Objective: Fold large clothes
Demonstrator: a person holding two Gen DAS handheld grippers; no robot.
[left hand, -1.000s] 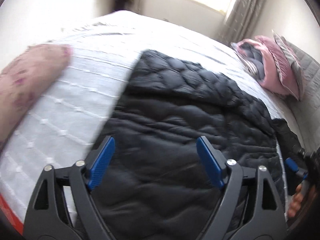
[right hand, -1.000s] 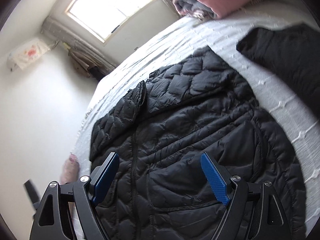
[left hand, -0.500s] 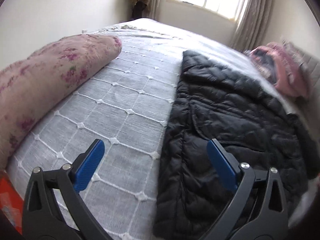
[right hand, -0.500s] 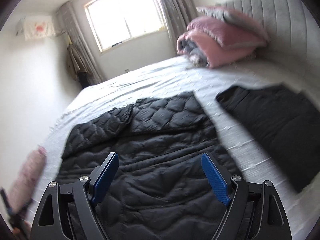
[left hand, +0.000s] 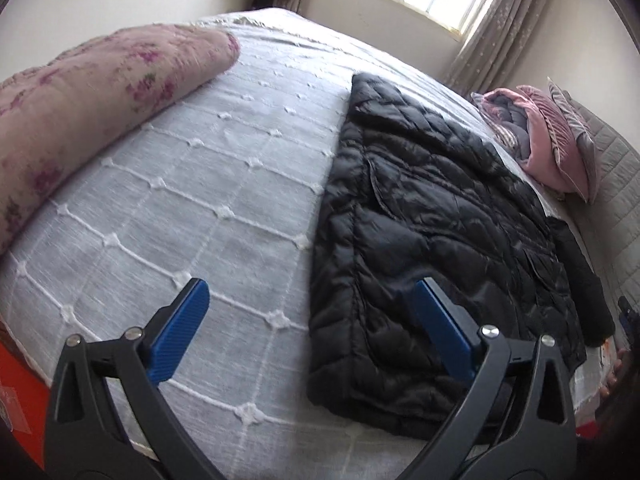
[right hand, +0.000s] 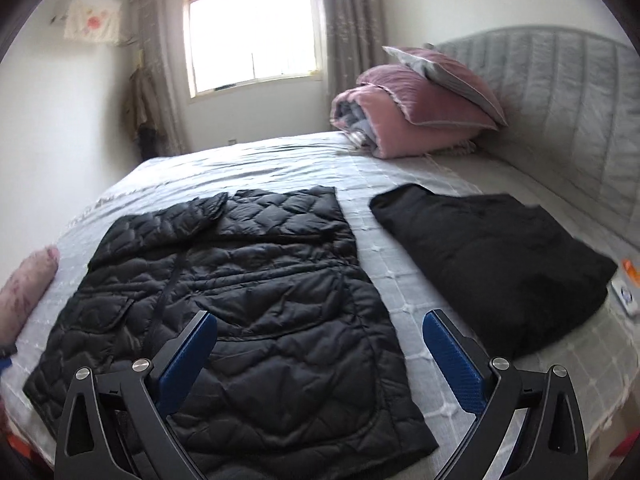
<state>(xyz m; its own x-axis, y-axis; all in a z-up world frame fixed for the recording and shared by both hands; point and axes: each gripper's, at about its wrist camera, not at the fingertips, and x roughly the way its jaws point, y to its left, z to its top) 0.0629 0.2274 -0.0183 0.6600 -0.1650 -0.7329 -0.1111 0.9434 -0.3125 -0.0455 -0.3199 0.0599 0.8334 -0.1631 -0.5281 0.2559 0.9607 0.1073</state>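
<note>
A black quilted puffer jacket point(right hand: 240, 300) lies flat on the white bedspread point(right hand: 384, 264), hem toward me, one sleeve folded across the chest. It also shows in the left wrist view point(left hand: 432, 240), to the right. My left gripper point(left hand: 312, 328) is open and empty, held above the jacket's near left hem corner and the bedspread point(left hand: 192, 200). My right gripper point(right hand: 320, 344) is open and empty, above the jacket's near right hem.
A folded black garment point(right hand: 492, 256) lies right of the jacket. A floral bolster point(left hand: 92, 104) lies along the bed's left edge. Pink pillows and a rolled quilt point(right hand: 416, 104) sit by the grey headboard point(right hand: 560, 112). A small packet point(right hand: 628, 284) lies at the right edge.
Both grippers have pulled back and levelled out from over the jacket. The left view swung left onto the bedspread and bolster. The right view rose to show the room. Both stay open.
</note>
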